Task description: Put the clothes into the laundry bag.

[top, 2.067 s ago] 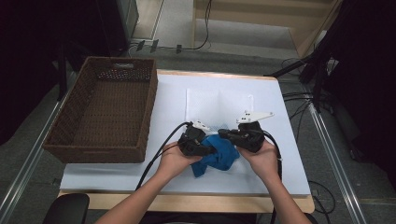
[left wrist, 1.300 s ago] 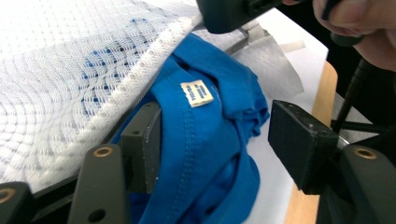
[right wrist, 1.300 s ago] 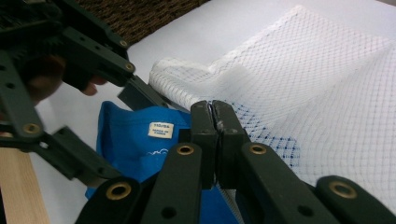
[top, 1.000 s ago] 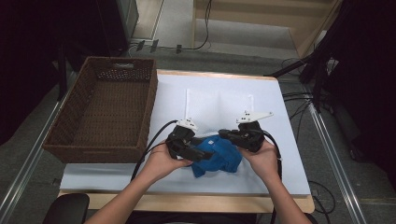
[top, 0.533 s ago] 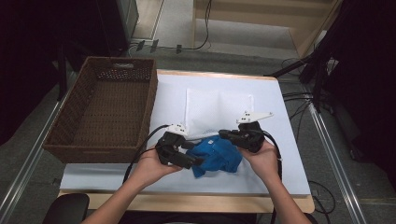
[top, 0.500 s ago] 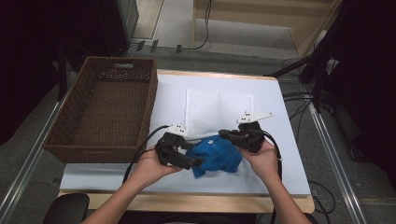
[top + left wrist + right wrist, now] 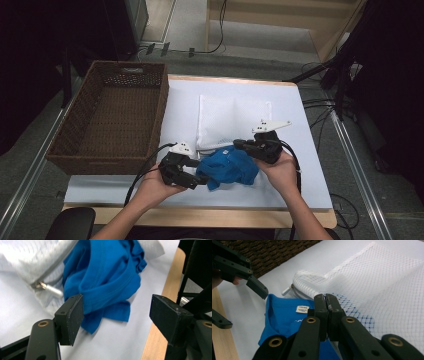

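While the right gripper [image 7: 327, 305] pinches the near edge of the white mesh bag [image 7: 234, 120], its jaws closed on the netting, the blue garment [image 7: 227, 167] lies crumpled on the white table cover [image 7: 305, 165], part of it tucked into the bag's mouth, a small label showing at its collar. The left gripper [image 7: 120, 315] stands wide apart at the garment's left end, holding nothing. The wicker basket [image 7: 112, 117] sits left; bare cover remains far and right, the wooden table edge [image 7: 215, 216] just near.
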A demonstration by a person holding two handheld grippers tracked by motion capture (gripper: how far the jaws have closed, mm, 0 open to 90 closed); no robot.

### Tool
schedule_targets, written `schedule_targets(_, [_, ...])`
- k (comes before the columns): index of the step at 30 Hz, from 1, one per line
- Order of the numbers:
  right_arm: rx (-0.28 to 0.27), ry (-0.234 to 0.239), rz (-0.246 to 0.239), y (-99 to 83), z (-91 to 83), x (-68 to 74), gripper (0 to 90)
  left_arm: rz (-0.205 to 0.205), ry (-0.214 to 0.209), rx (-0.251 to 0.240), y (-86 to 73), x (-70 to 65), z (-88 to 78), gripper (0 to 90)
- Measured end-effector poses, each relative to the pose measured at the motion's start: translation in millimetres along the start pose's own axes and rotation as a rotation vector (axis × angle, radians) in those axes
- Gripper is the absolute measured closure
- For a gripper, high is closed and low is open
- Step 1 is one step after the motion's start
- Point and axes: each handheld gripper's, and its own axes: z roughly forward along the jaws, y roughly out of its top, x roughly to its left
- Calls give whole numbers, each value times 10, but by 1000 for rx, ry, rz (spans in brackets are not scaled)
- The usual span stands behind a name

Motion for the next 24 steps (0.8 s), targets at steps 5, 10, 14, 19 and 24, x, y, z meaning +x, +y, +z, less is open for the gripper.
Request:
schedule_targets(5, [0, -2, 2, -9, -14, -5, 900, -27, -6, 10, -47, 25, 99, 279])
schedule_targets(10, [0, 0, -2, -17, -6, -8, 900, -48, 3, 28, -35, 4, 246, 282])
schedule_targets(14, [3, -1, -1, -19, -2, -4, 900, -57, 6, 3, -11, -6, 327, 299])
schedule_targets(19, [6, 1, -3, -22, 10, -3, 900, -51, 17, 14, 0, -15, 434, 352])
schedule_targets(24, [7, 1, -5, -24, 13, -2, 900, -42, 42, 9, 9, -18, 533, 421])
